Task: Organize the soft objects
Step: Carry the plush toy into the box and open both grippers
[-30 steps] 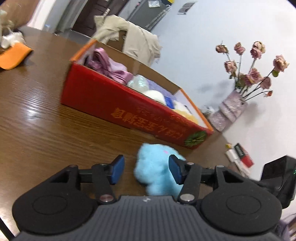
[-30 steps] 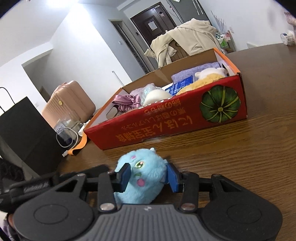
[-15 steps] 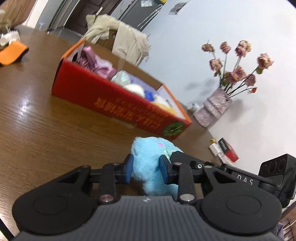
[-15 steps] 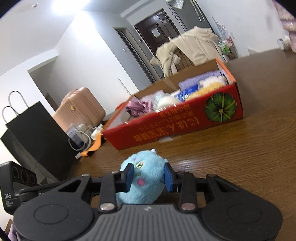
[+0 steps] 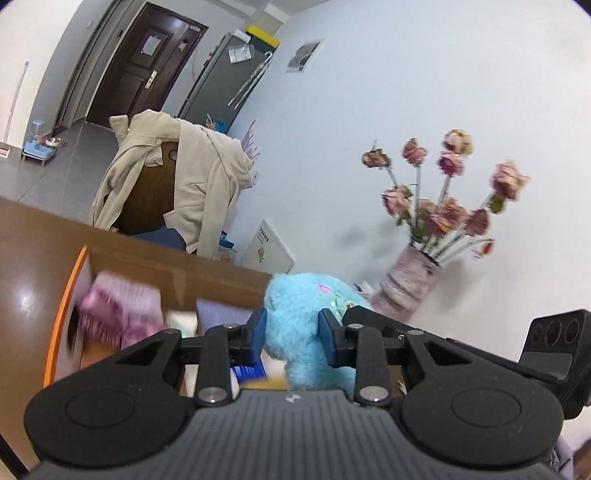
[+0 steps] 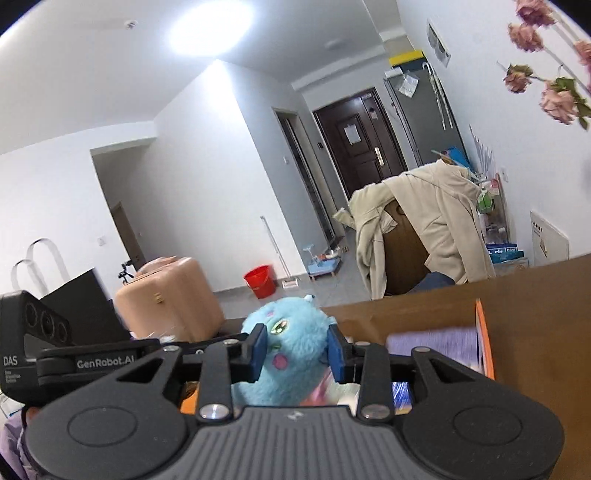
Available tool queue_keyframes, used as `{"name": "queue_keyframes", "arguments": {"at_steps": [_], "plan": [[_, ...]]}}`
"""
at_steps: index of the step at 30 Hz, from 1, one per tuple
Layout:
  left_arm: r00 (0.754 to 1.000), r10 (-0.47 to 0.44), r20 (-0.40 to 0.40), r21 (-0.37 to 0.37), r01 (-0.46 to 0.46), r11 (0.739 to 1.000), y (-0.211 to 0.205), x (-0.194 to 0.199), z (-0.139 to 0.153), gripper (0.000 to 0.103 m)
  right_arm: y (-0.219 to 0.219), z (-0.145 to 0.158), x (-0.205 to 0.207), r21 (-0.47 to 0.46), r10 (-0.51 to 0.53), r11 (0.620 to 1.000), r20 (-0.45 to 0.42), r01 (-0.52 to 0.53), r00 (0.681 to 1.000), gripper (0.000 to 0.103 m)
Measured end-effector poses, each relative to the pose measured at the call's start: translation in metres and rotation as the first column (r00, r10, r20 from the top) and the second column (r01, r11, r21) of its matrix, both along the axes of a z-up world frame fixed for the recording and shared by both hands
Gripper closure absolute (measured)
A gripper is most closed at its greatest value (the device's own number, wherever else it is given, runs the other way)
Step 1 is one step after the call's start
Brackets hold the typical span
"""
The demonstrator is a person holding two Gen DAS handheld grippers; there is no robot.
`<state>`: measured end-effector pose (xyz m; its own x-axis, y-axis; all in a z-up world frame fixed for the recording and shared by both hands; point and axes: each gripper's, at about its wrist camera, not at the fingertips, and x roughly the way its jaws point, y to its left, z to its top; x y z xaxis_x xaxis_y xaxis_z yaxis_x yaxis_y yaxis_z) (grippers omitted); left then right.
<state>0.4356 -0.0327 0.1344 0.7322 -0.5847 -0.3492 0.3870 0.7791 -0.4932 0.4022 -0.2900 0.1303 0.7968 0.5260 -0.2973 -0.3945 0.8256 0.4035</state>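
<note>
White walls (image 6: 207, 158) and a white ceiling with a bright ceiling light (image 6: 208, 27) at twelve o'clock close in a hallway that ends at a dark brown door (image 6: 360, 146), a grey fridge (image 6: 424, 110) just to its right. On the grey floor (image 6: 314, 284) stand a red bucket (image 6: 260, 280) and, at nine o'clock, a pink suitcase (image 6: 170, 299). A beige coat (image 5: 199, 177) drapes a wooden chair (image 5: 151, 195) behind the brown table (image 5: 26, 251), and at three o'clock dried roses fill a vase (image 5: 408, 284) against the wall.

Plush toy (image 5: 299, 325) above box (image 5: 62, 295); vase (image 5: 406, 291) to its right
</note>
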Motion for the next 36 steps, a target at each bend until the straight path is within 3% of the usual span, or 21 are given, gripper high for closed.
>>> {"name": "queue_keyframes", "arguments": {"at_steps": [4,11,13,15,16,21,24,29,32,36], "plan": [[0.996,-0.003,-0.084,0.002,0.003,1.000,-0.010,0.076,-0.017,0.072,-0.006,-0.007,0.079,-0.014,-0.026,1.000,-0.085,0.025,0.996,0.069],[0.969,-0.037,-0.243,0.043,0.049,0.998,-0.063,0.165,-0.077,0.073,-0.026,-0.058,0.157,-0.121,-0.159,0.983,-0.202,0.137,0.966,0.069],[0.958,-0.068,-0.280,0.083,0.095,0.992,-0.080,0.176,-0.093,0.087,-0.030,-0.074,0.167,-0.183,-0.209,0.968,-0.211,0.171,0.955,0.076],[0.954,-0.064,-0.292,0.142,0.109,0.984,-0.095,0.183,-0.104,0.088,-0.026,-0.089,0.171,-0.274,-0.244,0.944,-0.213,0.182,0.946,0.077],[0.959,-0.080,-0.273,0.144,0.123,0.982,-0.099,0.184,-0.106,0.088,-0.025,-0.094,0.173,-0.315,-0.269,0.928,-0.203,0.197,0.942,0.086],[0.960,-0.067,-0.272,0.169,0.116,0.979,-0.103,0.180,-0.107,0.090,-0.015,-0.098,0.178,-0.390,-0.272,0.904,-0.214,0.174,0.938,0.092],[0.958,-0.087,-0.273,0.165,0.135,0.977,-0.093,0.170,-0.094,0.087,-0.014,-0.089,0.171,-0.376,-0.264,0.911,-0.215,0.169,0.940,0.088],[0.988,-0.044,-0.147,0.256,0.081,0.963,-0.056,0.126,-0.036,0.087,-0.018,-0.046,0.137,-0.371,-0.226,0.916,-0.169,0.151,0.959,0.087],[0.997,0.009,-0.079,0.309,0.016,0.951,-0.026,0.092,0.000,0.085,-0.020,-0.013,0.110,-0.375,-0.200,0.917,-0.136,0.136,0.970,0.080],[0.995,0.097,0.022,0.375,-0.099,0.922,0.014,0.040,0.038,0.061,-0.019,0.025,0.069,-0.417,-0.186,0.899,-0.082,0.136,0.979,0.069]]}}
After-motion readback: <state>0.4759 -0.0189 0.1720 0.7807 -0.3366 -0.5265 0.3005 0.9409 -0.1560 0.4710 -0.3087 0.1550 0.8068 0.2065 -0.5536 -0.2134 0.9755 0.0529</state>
